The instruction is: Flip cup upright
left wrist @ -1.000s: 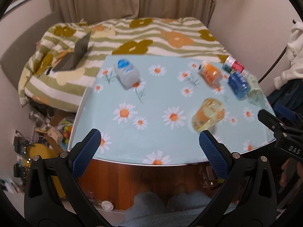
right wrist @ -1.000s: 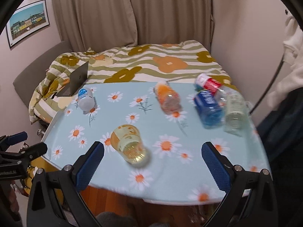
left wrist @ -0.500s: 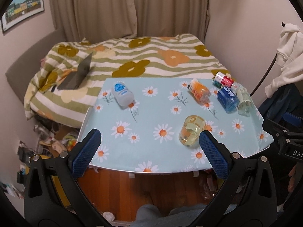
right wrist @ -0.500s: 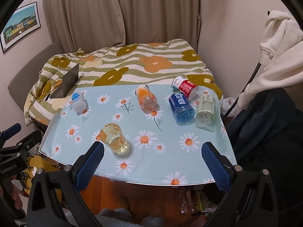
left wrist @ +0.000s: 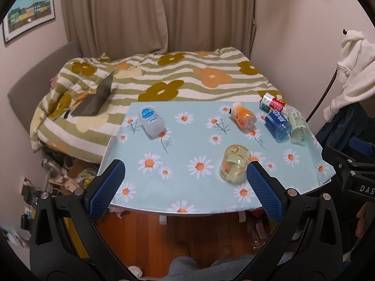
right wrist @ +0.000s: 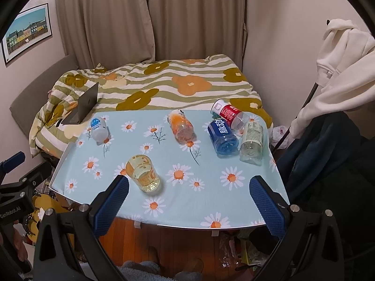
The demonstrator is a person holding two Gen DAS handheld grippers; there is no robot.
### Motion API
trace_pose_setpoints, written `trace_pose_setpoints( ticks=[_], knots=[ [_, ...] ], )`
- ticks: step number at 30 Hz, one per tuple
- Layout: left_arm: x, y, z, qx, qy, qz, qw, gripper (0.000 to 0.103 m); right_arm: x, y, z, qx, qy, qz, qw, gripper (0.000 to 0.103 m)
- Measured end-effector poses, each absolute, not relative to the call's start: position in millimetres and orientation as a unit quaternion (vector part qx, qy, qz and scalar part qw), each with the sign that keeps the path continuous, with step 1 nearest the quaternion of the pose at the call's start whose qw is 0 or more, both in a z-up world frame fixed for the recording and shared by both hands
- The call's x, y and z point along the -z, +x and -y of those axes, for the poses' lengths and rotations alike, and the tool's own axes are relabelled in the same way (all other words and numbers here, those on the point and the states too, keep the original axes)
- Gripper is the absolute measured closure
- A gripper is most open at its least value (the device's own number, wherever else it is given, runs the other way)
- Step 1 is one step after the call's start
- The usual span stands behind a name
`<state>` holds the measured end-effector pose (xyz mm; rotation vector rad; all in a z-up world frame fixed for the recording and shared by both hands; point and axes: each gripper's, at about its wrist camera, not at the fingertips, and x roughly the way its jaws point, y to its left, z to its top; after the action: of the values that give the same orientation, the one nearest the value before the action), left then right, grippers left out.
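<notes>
A clear yellow-tinted cup (left wrist: 235, 164) with orange print stands on the daisy-print table (left wrist: 178, 171) near its front edge; it also shows in the right wrist view (right wrist: 143, 172). I cannot tell whether its mouth faces up or down. My left gripper (left wrist: 185, 185) is open and empty, held above and in front of the table edge, the cup just inside its right finger. My right gripper (right wrist: 188, 201) is open and empty, held back from the front edge, the cup beside its left finger.
Several bottles lie on the table: a white one (left wrist: 151, 121) at the back left, an orange one (left wrist: 242, 116), and red (right wrist: 228, 113), blue (right wrist: 222, 134) and clear (right wrist: 252, 140) ones at the back right. A bed with a laptop (left wrist: 96, 99) lies behind. White clothing (right wrist: 339, 70) hangs at right.
Both grippers have pulled back and up from the table, so the table and cup look smaller and farther. The cup and bottles have not moved.
</notes>
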<state>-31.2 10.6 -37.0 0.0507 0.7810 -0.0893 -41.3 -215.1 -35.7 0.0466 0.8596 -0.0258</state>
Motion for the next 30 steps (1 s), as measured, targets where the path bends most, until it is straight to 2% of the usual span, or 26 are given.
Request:
trace_pose_setpoints(
  ticks=[30],
  knots=[
    [29.4, -32.3, -7.9, 0.05, 0.028, -0.365, 0.929, 0.0, 28.4, -42.6, 211.2, 0.016, 0.025, -0.405, 0.914, 0.0]
  ],
)
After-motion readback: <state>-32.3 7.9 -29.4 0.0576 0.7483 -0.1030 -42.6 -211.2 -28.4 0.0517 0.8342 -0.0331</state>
